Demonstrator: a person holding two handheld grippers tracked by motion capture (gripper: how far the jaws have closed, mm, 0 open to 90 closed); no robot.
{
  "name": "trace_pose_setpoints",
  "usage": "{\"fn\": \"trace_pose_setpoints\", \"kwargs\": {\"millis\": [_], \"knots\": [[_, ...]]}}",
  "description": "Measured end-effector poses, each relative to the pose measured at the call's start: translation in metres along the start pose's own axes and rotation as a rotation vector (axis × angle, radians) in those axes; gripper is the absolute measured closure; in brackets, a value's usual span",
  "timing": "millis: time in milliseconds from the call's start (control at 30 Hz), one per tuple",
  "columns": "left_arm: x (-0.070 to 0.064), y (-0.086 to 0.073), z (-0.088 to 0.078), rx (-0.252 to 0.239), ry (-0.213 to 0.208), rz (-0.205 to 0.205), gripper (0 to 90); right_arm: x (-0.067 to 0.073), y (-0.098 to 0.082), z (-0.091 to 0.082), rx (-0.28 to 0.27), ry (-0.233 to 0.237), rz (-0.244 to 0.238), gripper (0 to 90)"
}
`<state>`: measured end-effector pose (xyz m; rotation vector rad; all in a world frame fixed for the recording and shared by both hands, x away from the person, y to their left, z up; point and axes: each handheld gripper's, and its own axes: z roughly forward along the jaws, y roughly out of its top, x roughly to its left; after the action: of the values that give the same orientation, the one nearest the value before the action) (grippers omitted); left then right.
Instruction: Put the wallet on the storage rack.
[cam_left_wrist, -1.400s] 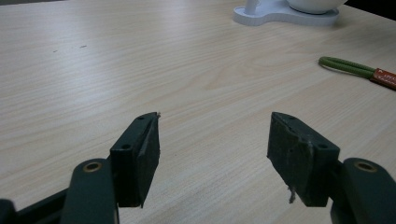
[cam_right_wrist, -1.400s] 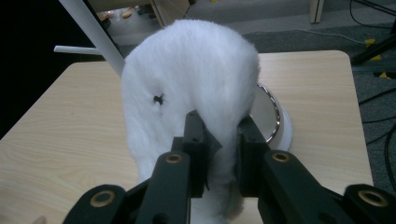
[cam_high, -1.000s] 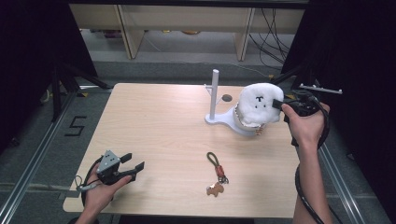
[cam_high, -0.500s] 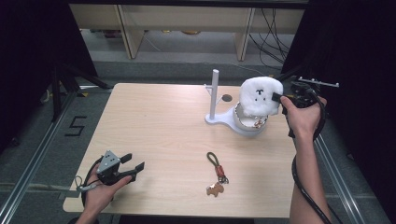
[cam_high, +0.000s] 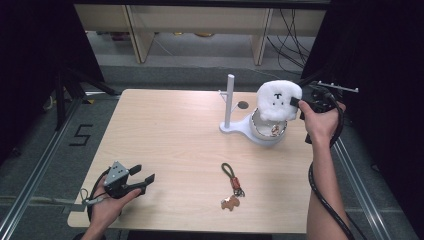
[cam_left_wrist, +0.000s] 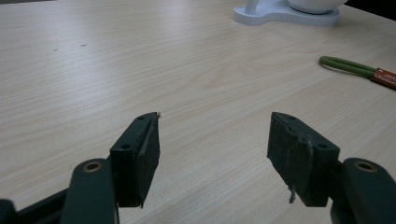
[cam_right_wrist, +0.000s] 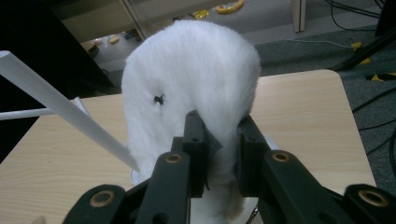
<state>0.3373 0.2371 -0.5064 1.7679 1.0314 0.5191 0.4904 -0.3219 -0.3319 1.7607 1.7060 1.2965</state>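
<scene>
We see our right tongs (cam_high: 296, 103) pinched on the fluffy white plush toy (cam_high: 278, 99), holding it just above the white bowl-shaped stand with its upright post (cam_high: 239, 129) near the tabletop's (cam_high: 165, 135) far right edge. Our left tongs (cam_high: 144, 174) rest wide apart with nothing between them at the near left corner, and a green-looped keychain with a small brown charm (cam_high: 232, 185) lies near the near edge.

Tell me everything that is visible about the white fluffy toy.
The white plush toy is soft, furry and rounded, with small black stitched face marks. The right tongs pinch its side, so it hangs above the white bowl of the stand. In the right gripper view its lower end reaches down into the bowl; whether it touches the bowl cannot be told.
</scene>
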Motion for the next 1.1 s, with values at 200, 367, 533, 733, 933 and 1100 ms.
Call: {"fn": "trace_pose_setpoints", "kwargs": {"millis": [200,367,533,733,933,1100], "knots": [[0.0,0.0,0.0,-0.002,-0.001,0.0,33.8,-0.006,-0.004,0.009,-0.009,-0.014,-0.005,78.4],[0.0,0.0,0.0,-0.001,0.001,-0.001,33.8,-0.009,-0.006,0.013,-0.014,-0.012,0.01,78.4],[0.0,0.0,0.0,0.002,0.002,0.002,33.8,-0.015,-0.009,0.018,-0.026,-0.02,-0.022,78.3],[0.0,0.0,0.0,-0.002,-0.002,0.004,33.8,-0.015,-0.014,0.023,-0.007,-0.036,0.0,78.2],[-0.001,0.0,0.001,-0.001,-0.002,0.001,33.8,-0.017,-0.019,0.028,0.017,-0.053,-0.01,78.0],[-0.002,0.0,0.001,-0.005,-0.005,-0.002,33.8,-0.017,-0.024,0.032,0.05,-0.057,-0.026,77.7]]}}
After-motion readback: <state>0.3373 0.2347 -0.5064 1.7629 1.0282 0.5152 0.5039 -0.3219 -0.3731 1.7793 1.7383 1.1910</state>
